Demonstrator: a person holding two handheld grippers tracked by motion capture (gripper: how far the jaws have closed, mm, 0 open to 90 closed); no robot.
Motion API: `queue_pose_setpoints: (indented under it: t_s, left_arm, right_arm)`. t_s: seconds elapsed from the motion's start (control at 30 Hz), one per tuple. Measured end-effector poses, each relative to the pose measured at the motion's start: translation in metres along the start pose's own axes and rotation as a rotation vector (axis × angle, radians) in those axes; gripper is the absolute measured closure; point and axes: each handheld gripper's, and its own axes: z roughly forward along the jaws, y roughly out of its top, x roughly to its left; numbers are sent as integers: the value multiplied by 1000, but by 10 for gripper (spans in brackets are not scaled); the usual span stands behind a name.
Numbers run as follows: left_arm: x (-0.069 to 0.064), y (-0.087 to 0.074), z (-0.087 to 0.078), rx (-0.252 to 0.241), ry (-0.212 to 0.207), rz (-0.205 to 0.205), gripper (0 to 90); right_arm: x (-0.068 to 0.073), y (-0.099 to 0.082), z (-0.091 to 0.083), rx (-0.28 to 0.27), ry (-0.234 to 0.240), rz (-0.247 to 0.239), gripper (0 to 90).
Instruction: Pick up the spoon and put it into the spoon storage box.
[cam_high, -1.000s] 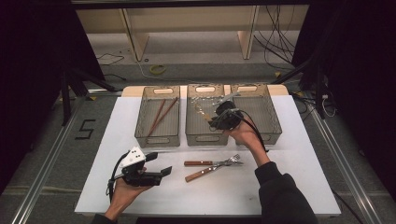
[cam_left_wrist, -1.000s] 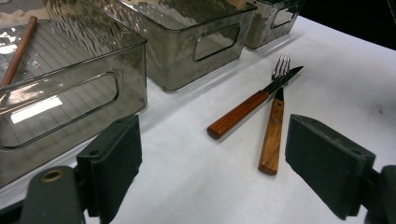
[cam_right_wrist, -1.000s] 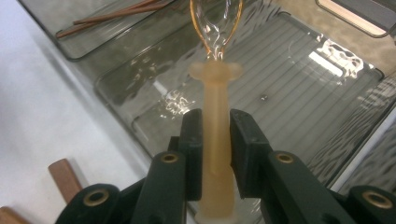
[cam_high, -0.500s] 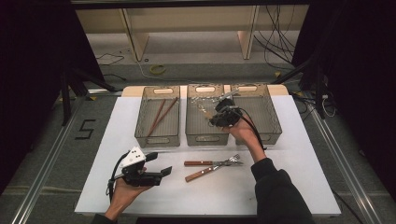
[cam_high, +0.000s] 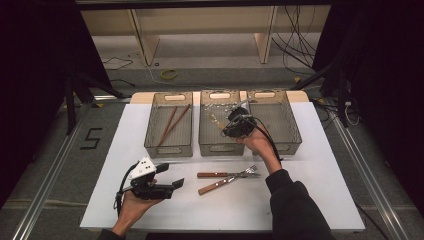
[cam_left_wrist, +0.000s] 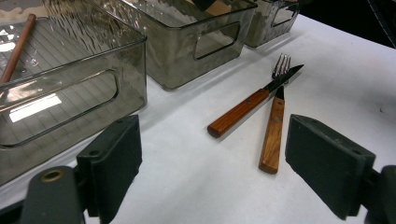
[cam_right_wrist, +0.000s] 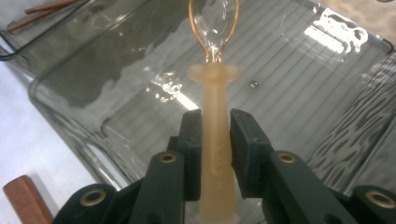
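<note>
My right gripper (cam_high: 234, 125) hovers over the middle smoky-clear bin (cam_high: 220, 148). In the right gripper view it (cam_right_wrist: 215, 116) is shut on the pale translucent handle of a spoon (cam_right_wrist: 215, 154), whose clear bowl points down into the bin. Its jaws have just been opening slightly, with the handle still between the pads. My left gripper (cam_high: 171, 176) rests in a hand near the table's front left, open and empty (cam_left_wrist: 215, 158). A wood-handled knife (cam_high: 212, 175) (cam_left_wrist: 238, 112) and fork (cam_high: 212, 187) (cam_left_wrist: 272, 135) lie crossed on the white table, ahead of the left gripper.
Three bins stand in a row at the back. The left bin (cam_high: 167, 150) holds brown chopsticks (cam_high: 170, 125) (cam_left_wrist: 16, 46). The right bin (cam_high: 292, 125) sits beside the right hand. White tabletop (cam_high: 310, 190) spreads in front of the bins.
</note>
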Motion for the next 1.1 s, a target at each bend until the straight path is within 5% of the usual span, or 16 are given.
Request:
queue_pose_setpoints:
  t_s: [0.27,0.5,0.77,1.1]
  left_arm:
    - [0,0,0,-3,-2,-2,179]
    - [0,0,-1,-5,-1,-3,179]
    - [0,0,0,-5,0,-4,179]
    - [0,0,0,-2,0,-3,178]
  right_arm:
    - [-2,1,-7,-34,31,20,558]
    - [11,1,-26,-61,94,-49,465]
    - [30,-5,-42,-59,142,-145,411]
    - [42,-18,-48,-47,181,-184,394]
